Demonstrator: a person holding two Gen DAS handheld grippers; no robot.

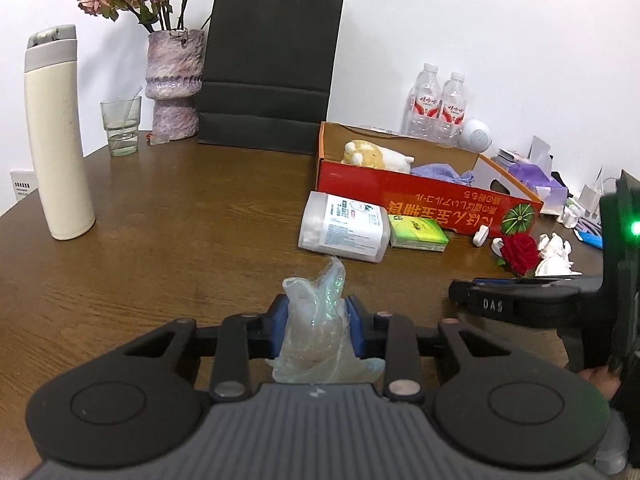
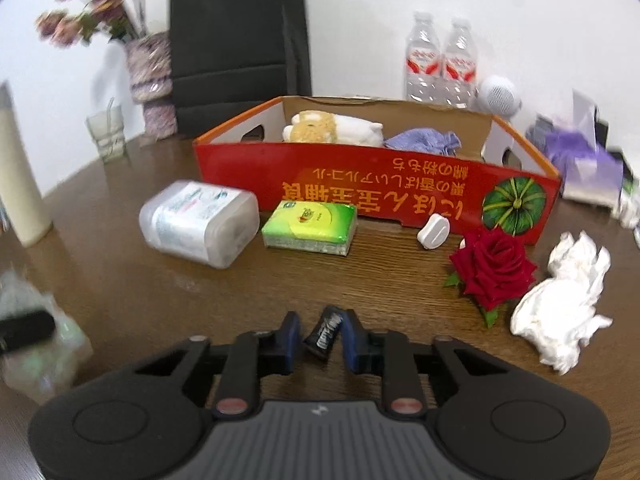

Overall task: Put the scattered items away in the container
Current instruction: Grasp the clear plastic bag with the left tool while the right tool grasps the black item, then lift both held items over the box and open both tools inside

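Note:
My left gripper [image 1: 316, 310] is shut on a crumpled clear plastic wrap [image 1: 320, 332] that bulges above and below its blue pads. My right gripper [image 2: 320, 324] is shut on a small black battery [image 2: 325, 332], held tilted just above the wooden table [image 2: 200, 288]. The red cardboard box [image 2: 360, 172] stands beyond both, with a plush toy [image 2: 332, 128] and a purple cloth [image 2: 424, 140] inside. In front of the box lie a wipes canister [image 2: 200, 224], a green tissue pack [image 2: 310, 224], a white clip [image 2: 432, 236], a red rose [image 2: 494, 268] and a crumpled white tissue [image 2: 560, 308].
A tall cream flask [image 1: 56, 140], a glass [image 1: 120, 124], a vase of dried roses [image 1: 174, 84] and a black paper bag [image 1: 272, 68] line the back left. Two water bottles [image 1: 438, 104], a white speaker [image 1: 476, 134] and a purple tissue box [image 1: 536, 180] stand behind the box.

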